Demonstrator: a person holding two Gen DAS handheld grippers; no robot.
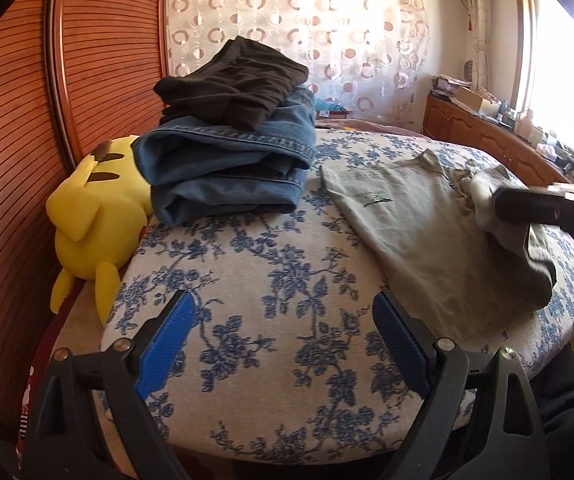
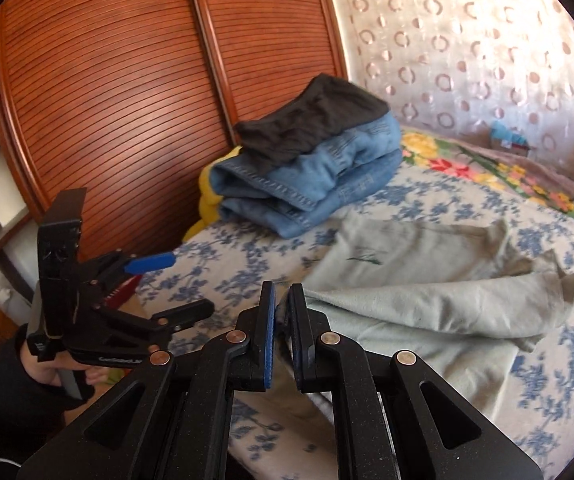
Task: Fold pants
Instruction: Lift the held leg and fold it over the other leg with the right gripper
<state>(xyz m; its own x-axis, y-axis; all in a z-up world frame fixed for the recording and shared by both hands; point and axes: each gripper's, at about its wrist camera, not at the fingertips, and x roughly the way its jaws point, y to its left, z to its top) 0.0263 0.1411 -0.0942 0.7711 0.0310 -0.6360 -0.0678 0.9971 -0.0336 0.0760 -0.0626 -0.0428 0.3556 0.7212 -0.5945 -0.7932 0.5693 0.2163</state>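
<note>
Pale grey-green pants [image 1: 431, 236] lie partly folded on the floral bed, also in the right wrist view [image 2: 427, 276]. My right gripper [image 2: 283, 304] is shut on an edge of the pants and lifts it off the bed; it shows as a dark shape in the left wrist view [image 1: 543, 210]. My left gripper [image 1: 283, 316] is open and empty above bare sheet, left of the pants; it also shows in the right wrist view [image 2: 167, 280].
Folded blue jeans [image 1: 227, 168] with a folded black garment [image 1: 235, 80] on top sit at the back left. A yellow plush toy [image 1: 91, 216] lies beside them against the wooden wardrobe doors [image 1: 19, 140]. A wooden cabinet [image 1: 487, 136] stands at the right under the window.
</note>
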